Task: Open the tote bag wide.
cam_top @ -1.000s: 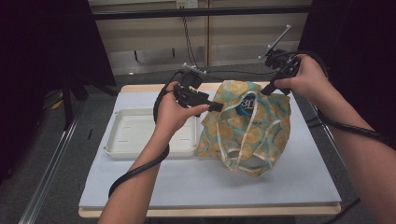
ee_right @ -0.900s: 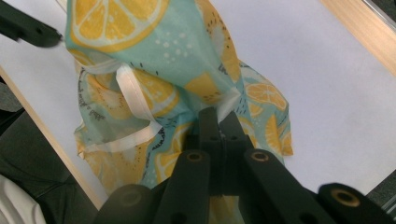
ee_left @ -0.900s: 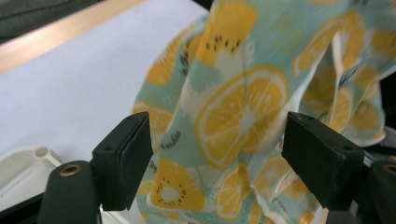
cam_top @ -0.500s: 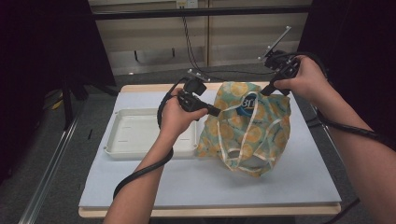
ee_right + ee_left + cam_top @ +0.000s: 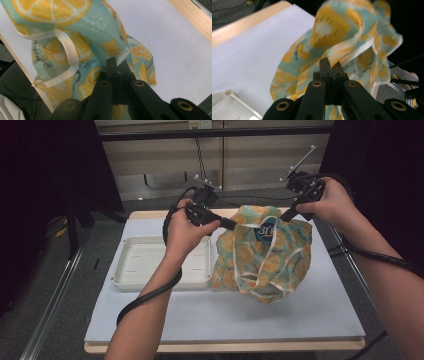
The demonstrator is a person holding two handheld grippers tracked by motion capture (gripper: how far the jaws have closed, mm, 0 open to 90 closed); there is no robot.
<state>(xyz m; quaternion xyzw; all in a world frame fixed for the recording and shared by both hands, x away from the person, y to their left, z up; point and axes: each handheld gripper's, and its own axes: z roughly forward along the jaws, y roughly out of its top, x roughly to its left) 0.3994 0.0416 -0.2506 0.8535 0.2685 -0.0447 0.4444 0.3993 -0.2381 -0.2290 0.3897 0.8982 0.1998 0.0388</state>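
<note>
A teal cloth bag (image 5: 265, 251) printed with orange slices and trimmed with white straps hangs over the white mat, held up at its two top corners. My left gripper (image 5: 234, 223) has just closed and is shut on the bag's left top edge; its jaws pinch the bag (image 5: 342, 47) fabric at my left gripper (image 5: 331, 65). At the bag's right top corner my right gripper (image 5: 286, 215) is shut on the fabric, and its own view has the right gripper (image 5: 116, 65) nipping a fold of the bag (image 5: 75, 37). The bag's bottom rests on the mat.
A white shallow tray (image 5: 150, 265) lies on the mat (image 5: 225, 315) left of the bag, its corner (image 5: 227, 105) close under my left gripper. Black cables trail from both grippers. The table's wooden edge (image 5: 225, 347) runs along the front.
My left gripper has closed on the bag's left top edge and lifted it slightly. The bag now hangs spread between both grippers. The right hand has stayed where it was.
</note>
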